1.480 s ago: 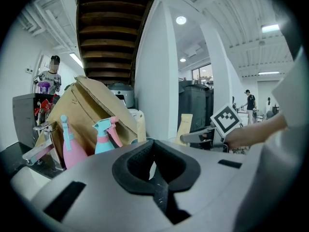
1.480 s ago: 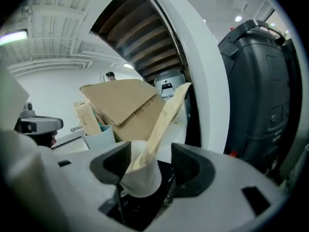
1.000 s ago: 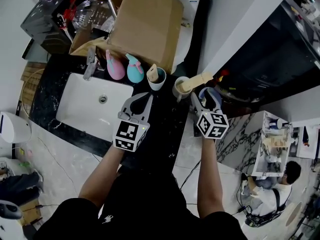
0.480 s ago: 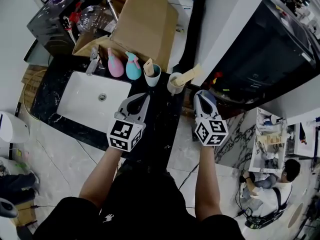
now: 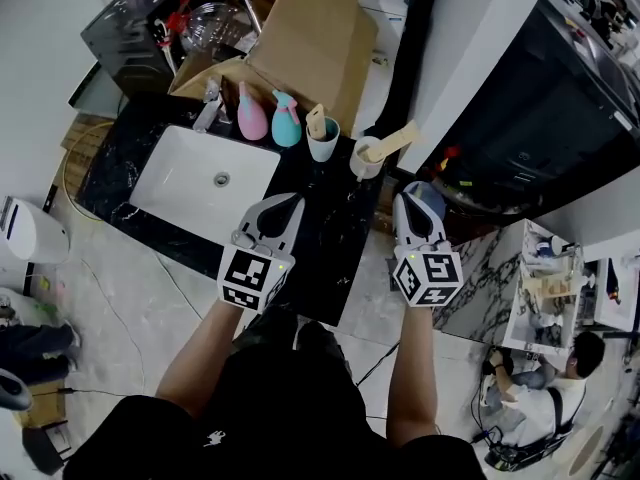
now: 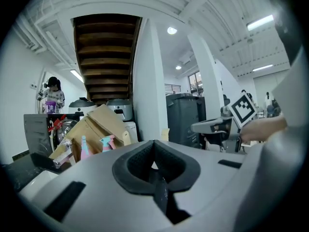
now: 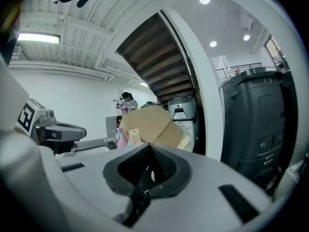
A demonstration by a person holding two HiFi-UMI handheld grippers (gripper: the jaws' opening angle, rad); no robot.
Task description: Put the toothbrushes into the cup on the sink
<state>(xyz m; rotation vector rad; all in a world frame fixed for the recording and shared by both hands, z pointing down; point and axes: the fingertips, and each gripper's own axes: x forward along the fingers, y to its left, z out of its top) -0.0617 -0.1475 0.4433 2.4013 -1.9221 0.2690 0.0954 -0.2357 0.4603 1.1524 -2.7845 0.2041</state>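
Counter (image 5: 330, 243) carries the sink (image 5: 180, 173) at left, pink bottle (image 5: 252, 120) and teal spray bottle (image 5: 286, 128) behind it, cardboard box (image 5: 310, 38) at the back. White cup (image 5: 323, 150) holding a toothbrush (image 5: 316, 120) stands just right of the teal spray bottle, second cup (image 5: 364, 164) with another toothbrush (image 5: 392, 142) beside it; both cups sit beyond the fingertips, apart from left gripper (image 5: 292, 201) and right gripper (image 5: 408, 194). Fingers on both grippers are fully closed, pad on pad, empty.
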